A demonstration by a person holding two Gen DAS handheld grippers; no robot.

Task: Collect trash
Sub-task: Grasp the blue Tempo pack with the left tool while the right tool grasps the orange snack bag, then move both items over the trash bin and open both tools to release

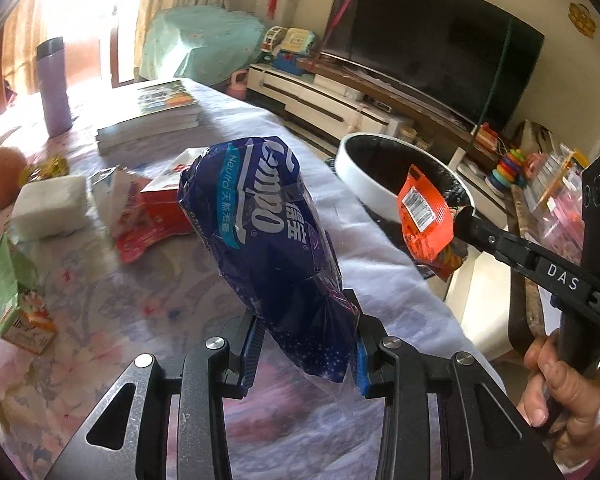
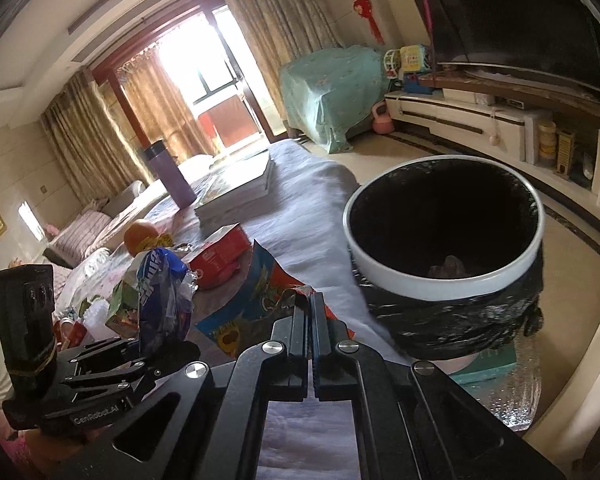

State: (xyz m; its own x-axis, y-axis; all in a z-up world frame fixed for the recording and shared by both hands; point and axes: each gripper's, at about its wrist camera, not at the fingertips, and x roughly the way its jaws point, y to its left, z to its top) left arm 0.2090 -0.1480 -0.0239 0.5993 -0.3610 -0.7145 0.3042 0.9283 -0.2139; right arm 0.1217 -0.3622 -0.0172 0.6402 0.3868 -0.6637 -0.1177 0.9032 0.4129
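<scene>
My left hand-held gripper (image 1: 304,344) grasps the blue tissue wrapper (image 1: 268,232) above the counter (image 1: 120,312), my right hand-held gripper (image 2: 314,300) pinches the orange snack wrapper (image 1: 424,216); limp film could slip short of the bin (image 2: 444,284) at two o'clock.

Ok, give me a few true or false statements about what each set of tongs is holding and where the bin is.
1. The left tongs grip a dark blue tissue wrapper. True.
2. The right tongs stand wide open and empty. False: they are shut on an orange snack wrapper.
3. The black-lined bin stands beside the table, past its edge. True.
4. The blue wrapper already lies inside the bin. False: it is held above the table.
5. The purple flask lies on its side. False: it stands upright.
</scene>
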